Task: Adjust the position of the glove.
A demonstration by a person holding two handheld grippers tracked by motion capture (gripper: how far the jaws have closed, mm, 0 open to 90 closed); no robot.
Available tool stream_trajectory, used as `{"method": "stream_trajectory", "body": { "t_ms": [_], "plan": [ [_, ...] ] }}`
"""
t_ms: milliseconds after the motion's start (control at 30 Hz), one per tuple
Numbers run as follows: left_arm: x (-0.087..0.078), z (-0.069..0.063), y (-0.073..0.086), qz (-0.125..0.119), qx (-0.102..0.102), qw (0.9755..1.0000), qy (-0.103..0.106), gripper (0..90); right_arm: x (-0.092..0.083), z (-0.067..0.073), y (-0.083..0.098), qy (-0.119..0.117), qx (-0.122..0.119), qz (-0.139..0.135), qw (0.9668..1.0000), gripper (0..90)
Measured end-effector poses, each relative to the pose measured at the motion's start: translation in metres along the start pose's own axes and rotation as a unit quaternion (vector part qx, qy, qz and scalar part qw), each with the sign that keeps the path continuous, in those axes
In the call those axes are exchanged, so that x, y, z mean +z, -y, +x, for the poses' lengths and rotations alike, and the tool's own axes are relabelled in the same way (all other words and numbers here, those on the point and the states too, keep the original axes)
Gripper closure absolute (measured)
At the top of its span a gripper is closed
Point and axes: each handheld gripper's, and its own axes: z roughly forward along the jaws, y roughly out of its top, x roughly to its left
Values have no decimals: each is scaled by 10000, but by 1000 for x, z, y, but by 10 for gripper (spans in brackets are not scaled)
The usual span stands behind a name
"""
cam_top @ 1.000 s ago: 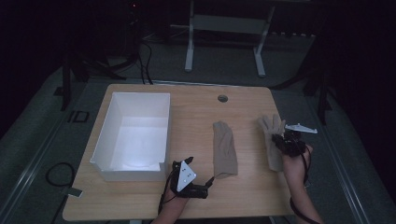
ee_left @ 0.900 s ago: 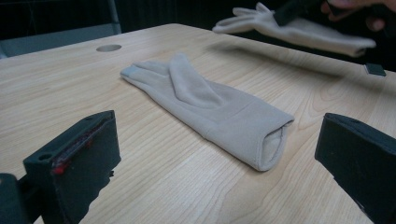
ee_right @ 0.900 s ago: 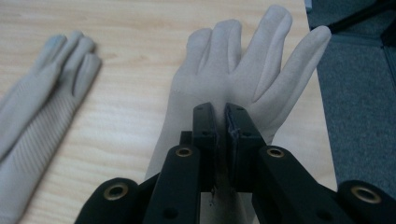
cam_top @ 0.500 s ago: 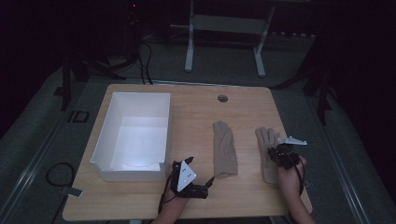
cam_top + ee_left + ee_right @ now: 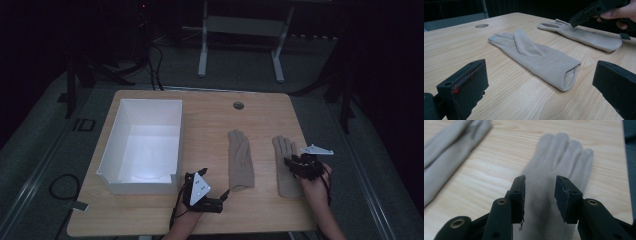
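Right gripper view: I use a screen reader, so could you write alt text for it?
The right claw hangs open over a beige glove lying flat on the wooden table, its jaws having just opened with nothing pinched between them. A second glove lies at upper left.

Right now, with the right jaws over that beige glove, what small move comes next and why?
Probably lift the right gripper clear: its jaws have just been opening, and the beige fabric glove nearest it lies flat on the wooden table under the gap, released.
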Motion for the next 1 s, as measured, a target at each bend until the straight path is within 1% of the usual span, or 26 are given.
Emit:
{"method": "stream_trajectory", "body": {
  "t_ms": [33, 67, 133, 200, 267, 300, 333, 433, 567, 633, 733, 767, 800, 833, 867, 933, 967, 1000],
  "plan": [
    [0, 0, 0, 1, -2, 10000, -3, 2, -2, 0, 5, -98, -381, 15, 9992, 586],
    [0, 0, 0, 3, -1, 10000, -4, 2, -2, -1, 7, -117, -433, 24, 9990, 586],
    [0, 0, 0, 4, -2, 10000, -5, 3, 0, -2, 10, -84, -640, 74, 9979, 560],
    [0, 0, 0, 5, 0, 10000, -6, 2, 4, -6, 14, -78, -702, 112, 9974, 547],
    [0, 0, 0, 6, 0, 10000, -5, 2, 6, -8, 16, -102, -719, 65, 9973, 533],
    [0, 0, 0, 10, 0, 10000, -5, 3, 9, -10, 17, -134, -719, 100, 9973, 544],
    [0, 0, 0, 7, -5, 10000, -7, 2, 11, -10, 19, -167, -679, 137, 9975, 560],
    [0, 0, 0, 7, 0, 10000, -5, 3, 13, -13, 22, -329, -555, 27, 9979, 646],
    [0, 0, 0, 12, 3, 10000, -2, 2, 13, -12, 20, -342, -526, 63, 9980, 773],
    [0, 0, 0, 14, -1, 10000, -7, 2, 13, -12, 20, -319, -395, 73, 9987, 807],
    [0, 0, 0, 12, -1, 10000, -8, 3, 12, -11, 18, -271, -307, 126, 9991, 824],
    [0, 0, 0, 13, -1, 10000, -8, 2, 11, -11, 17, -250, -272, 106, 9993, 828],
    [0, 0, 0, 14, -1, 10000, -8, 2, 7, -10, 14, -225, -125, 40, 9997, 829],
    [0, 0, 0, 14, -1, 10000, -8, 2, 7, -10, 14, -225, -125, 40, 9997, 829],
    [0, 0, 0, 8, -10, 10000, -8, 3, 0, -9, 9, -116, -161, -62, 9998, 829],
    [0, 0, 0, 8, -18, 10000, -12, 3, -9, -10, 2, -110, -41, -212, 9997, 829],
    [0, 0, 0, 8, -18, 10000, -12, 3, -9, -10, 2, -110, -41, -212, 9997, 829],
    [0, 0, 0, 8, -8, 10000, -11, 2, -18, -11, -7, -130, 125, -395, 9991, 829]
  ]
}}
